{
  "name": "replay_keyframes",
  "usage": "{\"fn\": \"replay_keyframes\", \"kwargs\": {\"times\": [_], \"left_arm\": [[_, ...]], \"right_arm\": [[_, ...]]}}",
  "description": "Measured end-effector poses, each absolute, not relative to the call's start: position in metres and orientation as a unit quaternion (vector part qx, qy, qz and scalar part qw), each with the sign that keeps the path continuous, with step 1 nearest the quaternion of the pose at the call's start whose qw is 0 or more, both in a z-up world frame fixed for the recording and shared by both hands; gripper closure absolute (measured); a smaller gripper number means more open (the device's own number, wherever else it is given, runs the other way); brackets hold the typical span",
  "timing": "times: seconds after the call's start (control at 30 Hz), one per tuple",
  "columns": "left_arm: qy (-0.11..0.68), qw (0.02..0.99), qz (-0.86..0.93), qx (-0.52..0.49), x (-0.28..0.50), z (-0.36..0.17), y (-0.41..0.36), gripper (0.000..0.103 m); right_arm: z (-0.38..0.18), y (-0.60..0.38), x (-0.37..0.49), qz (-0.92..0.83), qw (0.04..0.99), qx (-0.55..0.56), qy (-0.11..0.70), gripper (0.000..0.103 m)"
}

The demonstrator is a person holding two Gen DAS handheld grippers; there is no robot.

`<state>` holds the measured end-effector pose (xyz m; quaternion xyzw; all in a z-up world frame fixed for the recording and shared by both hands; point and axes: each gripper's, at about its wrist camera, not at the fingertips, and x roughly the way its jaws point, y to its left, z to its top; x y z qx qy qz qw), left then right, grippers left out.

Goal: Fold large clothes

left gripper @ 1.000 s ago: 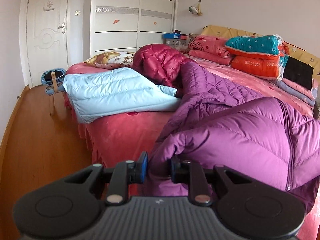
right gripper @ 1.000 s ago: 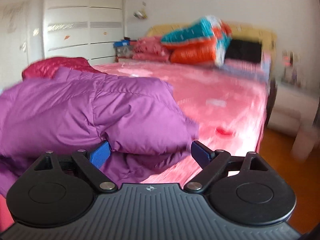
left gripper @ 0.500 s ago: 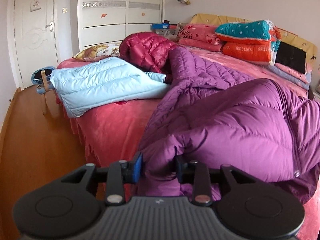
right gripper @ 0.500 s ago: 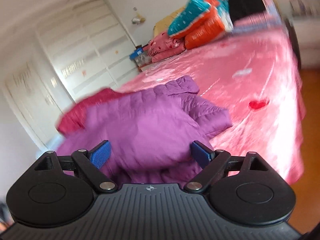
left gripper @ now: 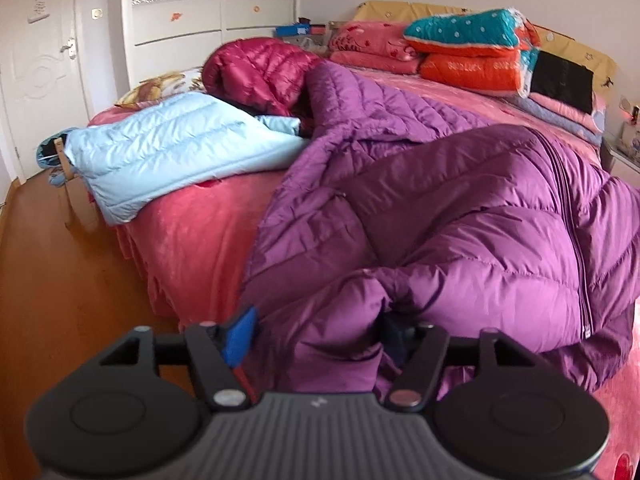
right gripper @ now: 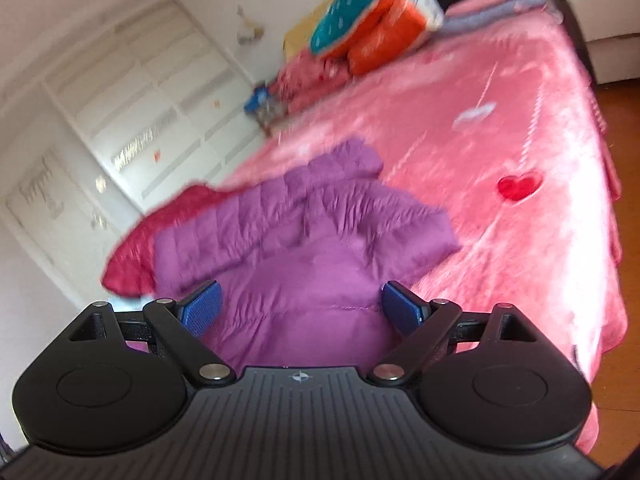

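Left wrist view puts your left gripper (left gripper: 316,334) at the bottom centre, its jaws opening around a bunched fold of the purple down coat (left gripper: 460,216); the blue pad on the left has already come off the fabric, while the other pad is buried behind the fold, so you no longer have a firm hold. That coat sprawls over the near corner of the bed (left gripper: 192,236), its lower hem hanging past the mattress edge towards the wooden floor (left gripper: 60,280). Open floor fills the left side of the frame up to the door. Upper left of the coat lie a light blue jacket (left gripper: 168,152), overhanging the bed's far corner, and a crimson jacket (left gripper: 260,68) just behind it.

Right wrist view, tilted and blurred, shows what the first hides: a wide bare stretch of pink bedspread to the right of the coat, free for laying it flat. Your right gripper (right gripper: 302,312) stands wide apart above the purple fabric, gripping nothing
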<state>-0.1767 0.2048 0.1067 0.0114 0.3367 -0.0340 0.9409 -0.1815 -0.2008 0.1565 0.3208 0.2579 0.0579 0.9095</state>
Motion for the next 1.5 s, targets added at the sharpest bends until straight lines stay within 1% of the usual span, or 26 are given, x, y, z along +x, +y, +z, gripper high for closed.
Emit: {"fn": "replay_keyframes", "kwargs": {"times": [0.07, 0.13, 0.17, 0.2, 0.23, 0.27, 0.3, 0.33, 0.4, 0.5, 0.63, 0.73, 0.83, 1.03, 1.2, 1.33, 1.5], "left_arm": [[0.345, 0.938, -0.032, 0.015, -0.174, 0.103, 0.203, 0.035], [0.351, 0.936, -0.032, 0.016, -0.172, 0.100, 0.202, 0.038], [0.354, 0.935, -0.034, 0.017, -0.171, 0.099, 0.201, 0.045], [0.356, 0.934, -0.038, 0.016, -0.170, 0.099, 0.200, 0.055], [0.358, 0.933, -0.039, 0.015, -0.170, 0.099, 0.200, 0.058], [0.360, 0.932, -0.040, 0.013, -0.170, 0.099, 0.199, 0.065], [0.361, 0.931, -0.041, 0.012, -0.170, 0.099, 0.198, 0.071], [0.361, 0.932, -0.044, 0.011, -0.171, 0.101, 0.197, 0.073], [0.357, 0.933, -0.051, 0.009, -0.174, 0.104, 0.195, 0.080], [0.352, 0.934, -0.066, -0.006, -0.180, 0.112, 0.193, 0.083], [0.341, 0.935, -0.095, -0.021, -0.189, 0.126, 0.187, 0.085], [0.331, 0.936, -0.120, -0.034, -0.196, 0.138, 0.180, 0.085], [0.320, 0.934, -0.155, -0.043, -0.204, 0.150, 0.168, 0.085], [0.311, 0.922, -0.228, -0.044, -0.221, 0.165, 0.133, 0.085], [0.327, 0.902, -0.282, -0.018, -0.238, 0.163, 0.105, 0.085], [0.345, 0.890, -0.297, 0.014, -0.246, 0.158, 0.098, 0.084], [0.371, 0.888, -0.271, 0.008, -0.244, 0.157, 0.114, 0.077]], "right_arm": [[0.148, -0.198, -0.166, 0.069, 0.898, 0.327, 0.288, 0.000], [0.143, -0.193, -0.171, 0.070, 0.886, 0.343, 0.304, 0.000], [0.141, -0.191, -0.173, 0.075, 0.880, 0.352, 0.310, 0.000], [0.138, -0.190, -0.175, 0.080, 0.872, 0.364, 0.317, 0.001], [0.137, -0.189, -0.179, 0.082, 0.867, 0.373, 0.321, 0.013], [0.138, -0.187, -0.184, 0.083, 0.863, 0.377, 0.326, 0.018], [0.141, -0.184, -0.189, 0.084, 0.861, 0.378, 0.331, 0.031], [0.143, -0.180, -0.194, 0.085, 0.859, 0.375, 0.337, 0.040], [0.147, -0.172, -0.204, 0.089, 0.859, 0.370, 0.343, 0.047], [0.154, -0.159, -0.222, 0.103, 0.856, 0.372, 0.346, 0.058], [0.166, -0.153, -0.252, 0.121, 0.846, 0.401, 0.328, 0.068], [0.174, -0.153, -0.269, 0.129, 0.840, 0.427, 0.308, 0.074], [0.186, -0.155, -0.283, 0.132, 0.841, 0.441, 0.285, 0.076], [0.208, -0.160, -0.312, 0.121, 0.854, 0.437, 0.254, 0.078], [0.212, -0.171, -0.335, 0.092, 0.859, 0.437, 0.253, 0.078], [0.209, -0.182, -0.351, 0.069, 0.862, 0.433, 0.254, 0.078], [0.189, -0.192, -0.358, 0.035, 0.847, 0.454, 0.274, 0.077]]}}
